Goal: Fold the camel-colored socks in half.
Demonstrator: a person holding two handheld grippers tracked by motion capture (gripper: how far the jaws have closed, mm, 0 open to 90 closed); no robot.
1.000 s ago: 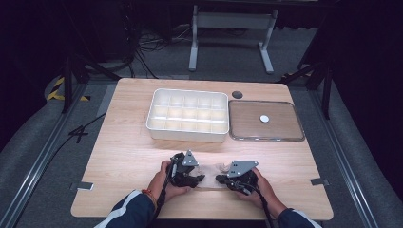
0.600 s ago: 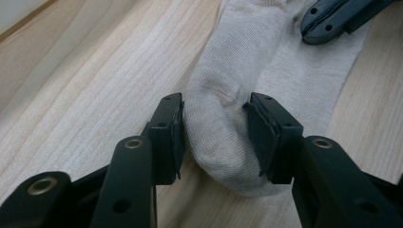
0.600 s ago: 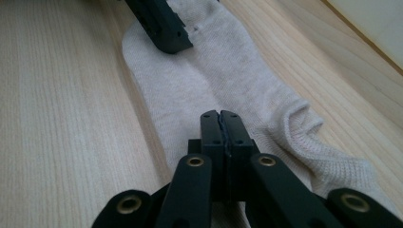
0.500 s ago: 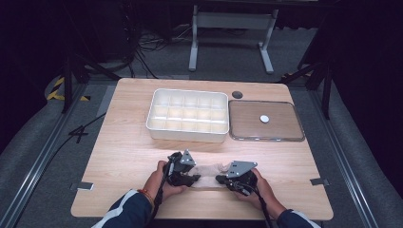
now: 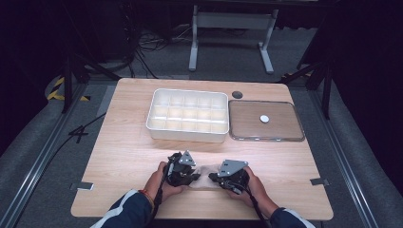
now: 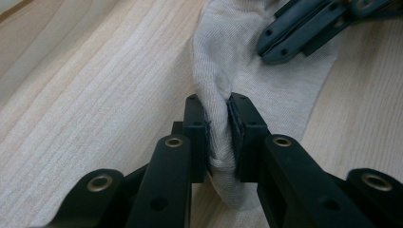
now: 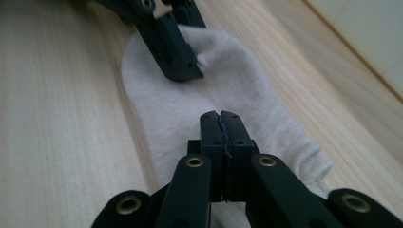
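A white sock point(image 5: 204, 172) lies flat on the wooden table near its front edge, between my two grippers. My left gripper point(image 6: 218, 114) has just been closing, and its pads now pinch a raised fold of the sock point(image 6: 237, 61). In the high view the left gripper point(image 5: 195, 177) points right at the sock. My right gripper point(image 7: 221, 118) is shut, with a thin bit of the sock point(image 7: 157, 99) caught between its pads. Seen from above, the right gripper point(image 5: 213, 176) points left. The two sets of tips are a short way apart on the fabric.
A white compartment tray point(image 5: 187, 136) stands at the middle back of the table. To its right is a flat clear tray point(image 5: 266, 138) with a small white disc point(image 5: 264, 118) in it. A dark round hole point(image 5: 237, 94) sits behind them. The table's front edge is close to the hands.
The left gripper's jaws have closed onto the sock. Both hands have kept their places and the right gripper looks the same.
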